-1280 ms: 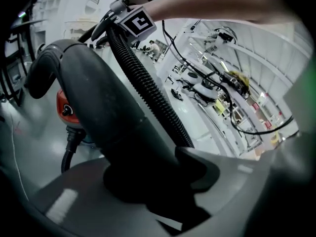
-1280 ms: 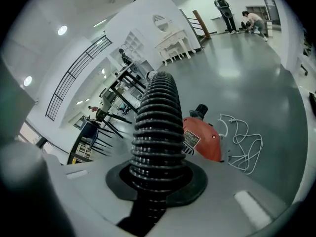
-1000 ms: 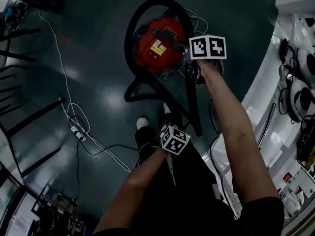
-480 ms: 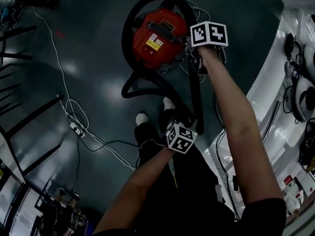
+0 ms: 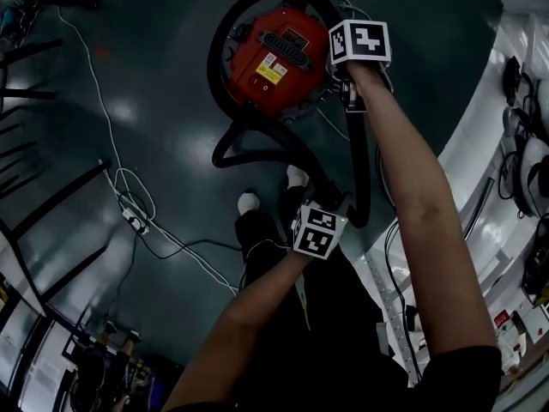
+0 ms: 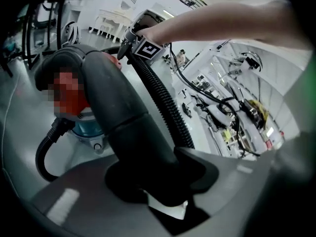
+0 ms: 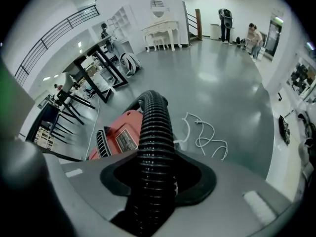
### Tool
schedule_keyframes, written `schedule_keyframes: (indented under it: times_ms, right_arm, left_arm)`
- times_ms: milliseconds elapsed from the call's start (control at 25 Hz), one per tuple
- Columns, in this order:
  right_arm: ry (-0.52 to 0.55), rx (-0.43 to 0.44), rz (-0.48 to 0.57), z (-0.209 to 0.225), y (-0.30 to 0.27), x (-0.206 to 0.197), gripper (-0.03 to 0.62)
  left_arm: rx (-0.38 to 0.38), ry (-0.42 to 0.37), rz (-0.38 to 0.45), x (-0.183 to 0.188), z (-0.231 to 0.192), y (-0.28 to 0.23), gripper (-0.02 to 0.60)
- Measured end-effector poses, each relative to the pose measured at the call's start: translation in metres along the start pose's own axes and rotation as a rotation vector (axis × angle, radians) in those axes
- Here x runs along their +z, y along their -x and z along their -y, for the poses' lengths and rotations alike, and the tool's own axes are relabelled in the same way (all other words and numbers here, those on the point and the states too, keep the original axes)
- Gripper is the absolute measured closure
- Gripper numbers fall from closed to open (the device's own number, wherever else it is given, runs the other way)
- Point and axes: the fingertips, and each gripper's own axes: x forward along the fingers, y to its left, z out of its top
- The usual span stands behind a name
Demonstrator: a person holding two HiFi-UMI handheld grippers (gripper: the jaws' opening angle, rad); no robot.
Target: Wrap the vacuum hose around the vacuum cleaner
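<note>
The red vacuum cleaner (image 5: 273, 58) stands on the dark floor with the black hose (image 5: 257, 157) looped round its far side and curling in front of it. My right gripper (image 5: 345, 82) is at the cleaner's right side. The ribbed hose (image 7: 154, 147) runs between its jaws with gaps on both sides; those jaws have just been opening. Nearer me, my left gripper (image 5: 339, 204) is shut on the hose's smooth rigid end (image 6: 123, 117), which fills its jaws. The left gripper view shows the right gripper (image 6: 131, 38) up the hose.
A white cord (image 7: 207, 137) lies loose on the floor beside the cleaner. A white cable and power strip (image 5: 133, 226) trail at the left by black furniture legs (image 5: 26, 187). White benches with equipment (image 5: 515, 144) line the right. The person's shoes (image 5: 249, 202) are below the hose.
The left gripper has shifted right with the hose end. The right gripper has sunk beside the cleaner, and the hose stretch between the grippers now bows further right.
</note>
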Motion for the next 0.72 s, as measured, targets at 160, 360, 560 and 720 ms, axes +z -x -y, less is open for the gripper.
schedule_keyframes:
  times_ms: [160, 360, 560, 720]
  right_arm:
    - [-0.025, -0.036, 0.032, 0.009, -0.005, 0.005, 0.368]
    - [0.052, -0.105, 0.074, 0.023, -0.002, 0.004, 0.299]
    - [0.151, -0.098, 0.052, 0.023, 0.003, 0.000, 0.264]
    - [0.192, 0.048, -0.107, 0.015, -0.002, -0.038, 0.332]
  left_arm:
    - [0.001, 0.005, -0.003, 0.000, -0.003, -0.004, 0.420]
    - [0.002, 0.031, -0.016, -0.005, -0.006, -0.009, 0.423]
    - [0.000, 0.078, -0.041, -0.012, -0.009, -0.013, 0.428]
    - [-0.003, 0.091, -0.048, -0.016, -0.008, -0.014, 0.430]
